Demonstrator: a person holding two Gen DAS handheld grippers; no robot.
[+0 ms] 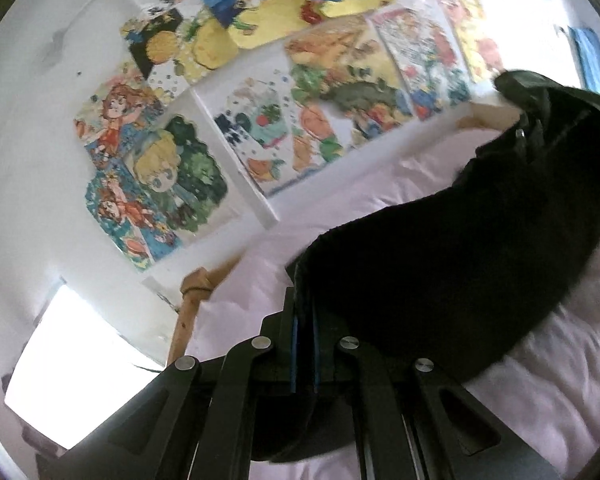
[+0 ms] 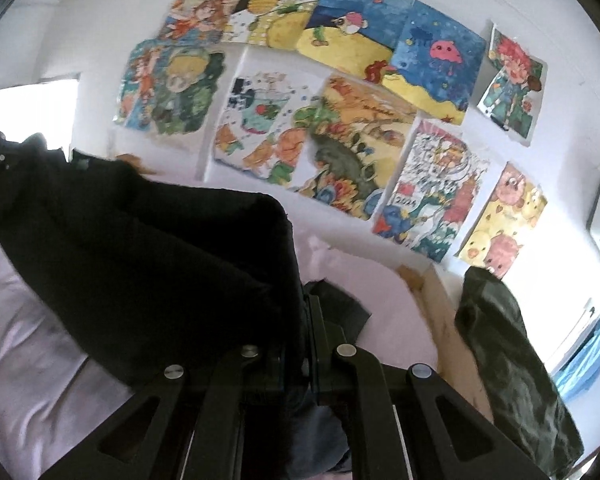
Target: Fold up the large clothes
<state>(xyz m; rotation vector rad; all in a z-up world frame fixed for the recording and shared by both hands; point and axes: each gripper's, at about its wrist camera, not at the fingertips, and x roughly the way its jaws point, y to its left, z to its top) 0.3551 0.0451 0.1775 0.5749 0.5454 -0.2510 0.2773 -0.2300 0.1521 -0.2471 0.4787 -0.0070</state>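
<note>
Two hand-held grippers are raised side by side, both angled slightly downward. The left gripper has its jaws pressed together, blue pads nearly meeting on dark fabric. The right gripper is likewise clamped tight on dark fabric, black linkage arms drawn in.

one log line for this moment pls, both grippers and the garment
left gripper: shut on black garment | right gripper: shut on black garment | garment: lifted, spans both grippers above pink bedding
</note>
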